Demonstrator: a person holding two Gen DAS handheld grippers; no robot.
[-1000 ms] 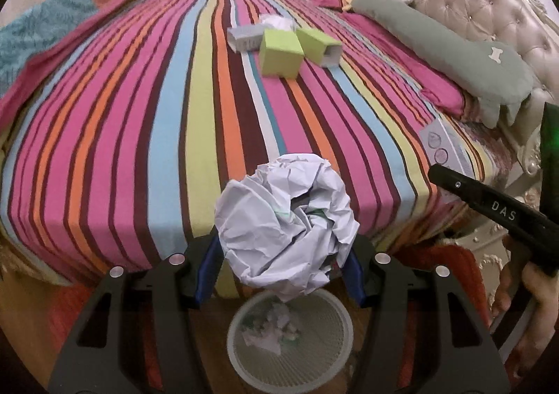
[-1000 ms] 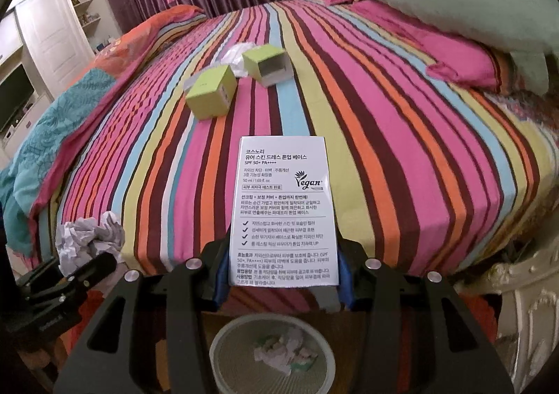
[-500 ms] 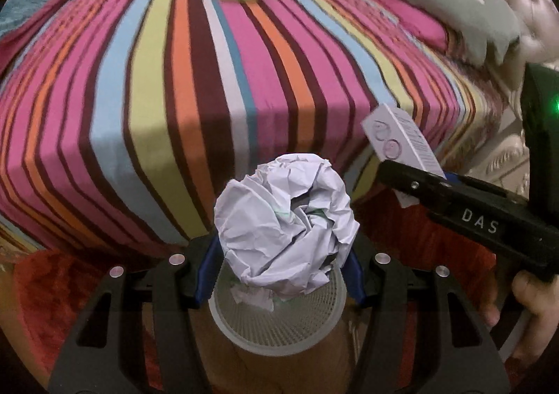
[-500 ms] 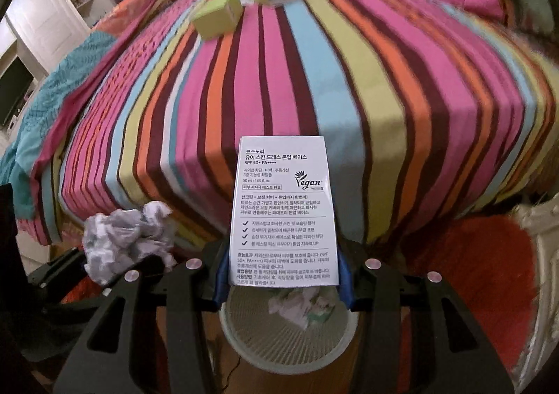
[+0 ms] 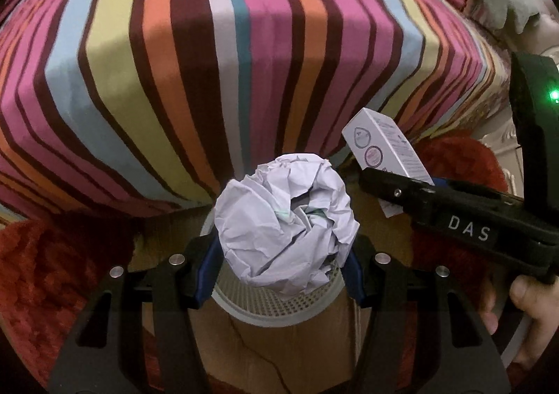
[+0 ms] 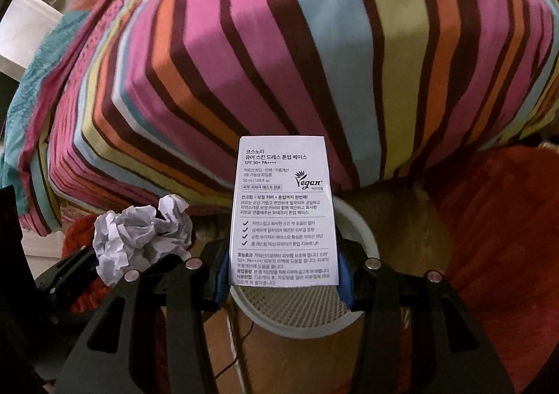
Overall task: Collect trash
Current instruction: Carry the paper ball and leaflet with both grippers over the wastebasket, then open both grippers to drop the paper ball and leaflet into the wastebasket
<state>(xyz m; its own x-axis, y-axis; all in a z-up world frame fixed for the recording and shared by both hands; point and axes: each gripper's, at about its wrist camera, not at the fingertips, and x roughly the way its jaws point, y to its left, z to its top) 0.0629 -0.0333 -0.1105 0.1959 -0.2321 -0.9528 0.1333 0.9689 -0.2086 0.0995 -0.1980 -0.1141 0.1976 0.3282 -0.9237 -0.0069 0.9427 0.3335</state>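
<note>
Left wrist view: compared with before, the white perforated plastic basket (image 5: 279,306) is seen nearer, lower centre; a crumpled white paper ball (image 5: 284,228) is gripped by the left claw (image 5: 281,268), a printed white carton (image 6: 283,212) by the right claw (image 6: 283,271).

The crumpled paper (image 5: 284,226) hides most of the basket (image 5: 279,306) beneath the left hand-held gripper (image 5: 281,266); the basket's contents are unseen.

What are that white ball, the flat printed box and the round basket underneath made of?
Crumpled ball: thin matte paper, judging by its sharp creases. Printed box: probably smooth coated cardboard, with straight edges and crisp print. Basket: likely moulded white plastic, going by its regular mesh of small holes and smooth rim.
</note>
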